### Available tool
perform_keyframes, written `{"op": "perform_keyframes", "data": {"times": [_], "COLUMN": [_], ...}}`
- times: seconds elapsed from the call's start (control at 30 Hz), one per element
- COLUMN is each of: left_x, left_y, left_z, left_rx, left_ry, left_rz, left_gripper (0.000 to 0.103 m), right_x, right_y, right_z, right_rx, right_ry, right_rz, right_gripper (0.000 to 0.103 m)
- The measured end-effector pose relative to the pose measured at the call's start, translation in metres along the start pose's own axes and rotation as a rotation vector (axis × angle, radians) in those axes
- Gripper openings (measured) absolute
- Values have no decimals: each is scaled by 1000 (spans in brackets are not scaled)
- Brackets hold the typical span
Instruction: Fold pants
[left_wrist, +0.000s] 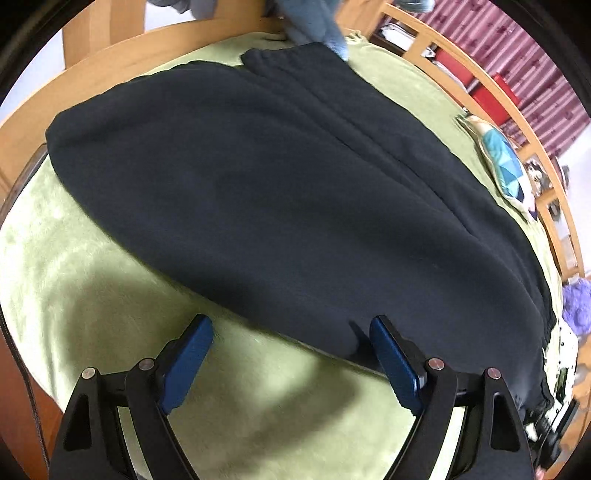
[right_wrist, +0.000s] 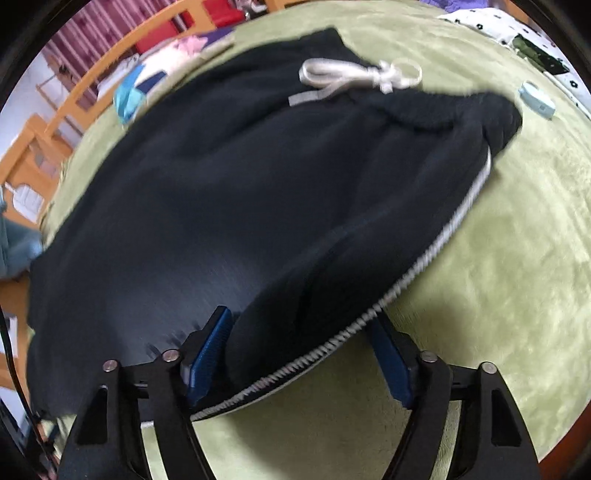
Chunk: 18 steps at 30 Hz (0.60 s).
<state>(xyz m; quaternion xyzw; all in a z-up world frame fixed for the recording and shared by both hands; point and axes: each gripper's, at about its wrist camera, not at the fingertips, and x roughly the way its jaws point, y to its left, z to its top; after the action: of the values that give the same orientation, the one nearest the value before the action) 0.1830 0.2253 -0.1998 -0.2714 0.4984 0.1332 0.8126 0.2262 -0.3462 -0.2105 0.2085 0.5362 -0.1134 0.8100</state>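
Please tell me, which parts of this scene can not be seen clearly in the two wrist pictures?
- Left wrist view: the far end of the pants is covered by a blue-grey cloth, itself cut off by the top edge.
- Right wrist view: motion blur smears the drawstring; its knot is unreadable.
- Right wrist view: whether the right gripper touches the fabric is unclear.

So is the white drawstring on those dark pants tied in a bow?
Yes, the right wrist view shows the white drawstring knotted with loops at the waistband of the pants.
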Motion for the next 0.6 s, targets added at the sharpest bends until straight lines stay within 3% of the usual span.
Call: {"op": "perform_keyframes", "data": {"times": [0.13,0.23,0.27,0.3,0.33,0.43,0.6], "left_x": [10,18,18,17,15,-1,-40], "left_y": [7,7,3,-1,-2,7,-8], "left_z": [15,18,18,18,19,30,64], "left_rx": [-28,-53,-39,-4,32,43,53], "left_ry": [-31,-42,-64,-77,-86,-88,-169], "left_rz": [13,28,57,97,121,32,-62], "left_gripper": [86,81,72,36,16,9,9], "right_x": [-4,-5,-6,-8,-14,-33,-63], "right_y": [4,13,15,19,22,28,35], "right_z": [-18,-21,-20,-19,-18,-13,9], "right_rx": [-76,-107,-107,-108,-106,-98,-76], "right_ry": [-42,-53,-59,-77,-102,-160,-204], "right_rz": [-17,19,13,10,16,61,127], "right_gripper": [60,37,33,31,29,28,28]}}
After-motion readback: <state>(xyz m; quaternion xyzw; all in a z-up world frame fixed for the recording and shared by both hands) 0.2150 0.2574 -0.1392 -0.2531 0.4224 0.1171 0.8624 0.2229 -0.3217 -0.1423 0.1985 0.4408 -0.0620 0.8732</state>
